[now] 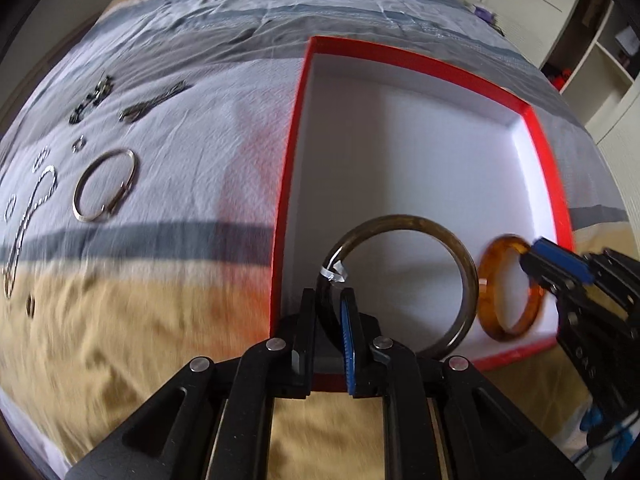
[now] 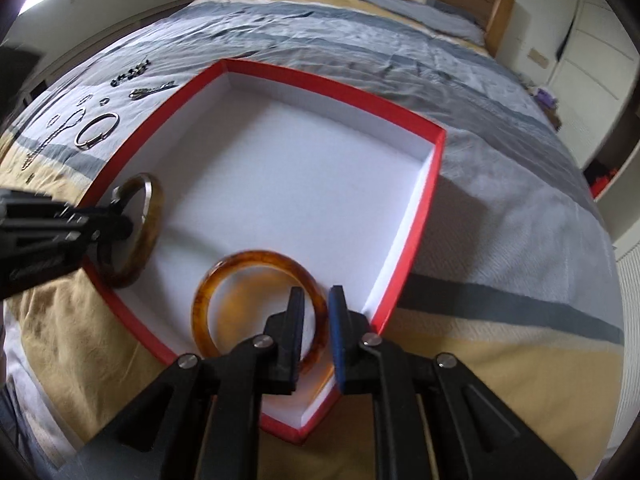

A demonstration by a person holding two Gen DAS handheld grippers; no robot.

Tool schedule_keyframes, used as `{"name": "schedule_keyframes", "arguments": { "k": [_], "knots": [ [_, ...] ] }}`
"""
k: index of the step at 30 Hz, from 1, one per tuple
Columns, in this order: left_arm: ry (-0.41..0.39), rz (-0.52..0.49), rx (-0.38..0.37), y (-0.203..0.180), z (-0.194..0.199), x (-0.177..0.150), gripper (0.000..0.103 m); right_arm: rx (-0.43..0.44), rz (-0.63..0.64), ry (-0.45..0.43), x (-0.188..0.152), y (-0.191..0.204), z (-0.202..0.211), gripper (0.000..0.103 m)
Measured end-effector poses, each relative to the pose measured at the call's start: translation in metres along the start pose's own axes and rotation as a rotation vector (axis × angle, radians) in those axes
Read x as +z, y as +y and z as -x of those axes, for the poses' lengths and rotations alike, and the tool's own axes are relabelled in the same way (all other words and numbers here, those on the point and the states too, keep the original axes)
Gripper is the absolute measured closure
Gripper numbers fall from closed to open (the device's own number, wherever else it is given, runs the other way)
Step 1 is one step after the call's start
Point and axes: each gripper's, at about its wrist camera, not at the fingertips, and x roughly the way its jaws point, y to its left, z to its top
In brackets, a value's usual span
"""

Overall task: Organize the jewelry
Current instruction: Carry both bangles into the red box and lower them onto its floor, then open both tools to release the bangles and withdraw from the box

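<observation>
A shallow red box (image 1: 286, 184) with a white inside lies on the bed. My left gripper (image 1: 327, 294) is shut on the rim of a dark brown bangle (image 1: 468, 280), which stands on edge at the box's near left corner; a bit of white tape is wrapped on the bangle just beyond the fingertips. My right gripper (image 2: 317, 290) is shut on the rim of an amber bangle (image 2: 208, 280), tilted over the box floor near the front right corner. The two bangles stand side by side, almost touching. In the right wrist view, the left gripper (image 2: 120, 220) and the dark bangle (image 2: 154, 216) show at left.
Left of the box, loose jewelry lies on the striped bedspread: a silver bangle (image 1: 106, 186), a silver chain (image 1: 32, 208), small rings, a dark beaded piece (image 1: 92, 96) and a dark clip-like piece (image 1: 152, 104). A wooden headboard (image 2: 496, 8) and white cabinets (image 2: 580, 52) stand beyond.
</observation>
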Motion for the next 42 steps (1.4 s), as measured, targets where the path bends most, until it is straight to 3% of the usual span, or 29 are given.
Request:
{"name": "schedule_keyframes", "arguments": {
  "k": [7, 13, 19, 21, 25, 31, 38, 42],
  "knots": [
    [-0.003, 0.008, -0.005, 0.004, 0.004, -0.002, 0.088, 0.033, 0.029, 0.006, 0.004, 0.002, 0.011, 0.090],
    [-0.002, -0.035, 0.051, -0.003, -0.004, 0.006, 0.086, 0.017, -0.026, -0.048, -0.009, 0.001, 0.046, 0.087],
    [-0.053, -0.047, -0.034, -0.006, 0.018, 0.008, 0.061, -0.022, -0.121, -0.117, -0.032, -0.002, 0.096, 0.079],
    [-0.095, -0.045, -0.040, -0.005, 0.038, 0.009, 0.045, -0.032, -0.151, -0.130, -0.039, -0.003, 0.108, 0.079],
    [-0.170, -0.055, -0.061, 0.004, 0.080, 0.000, 0.043, -0.048, -0.208, -0.156, -0.051, 0.002, 0.135, 0.079],
    [-0.279, -0.095, -0.021, 0.043, 0.139, -0.033, 0.043, -0.046, -0.240, -0.210, -0.054, 0.031, 0.172, 0.079],
    [-0.312, -0.104, 0.036, 0.117, 0.179, -0.076, 0.043, -0.024, -0.228, -0.279, -0.050, 0.091, 0.208, 0.079],
    [-0.339, -0.062, 0.070, 0.164, 0.202, -0.103, 0.043, 0.002, -0.202, -0.313, -0.047, 0.129, 0.224, 0.079]
  ]
}}
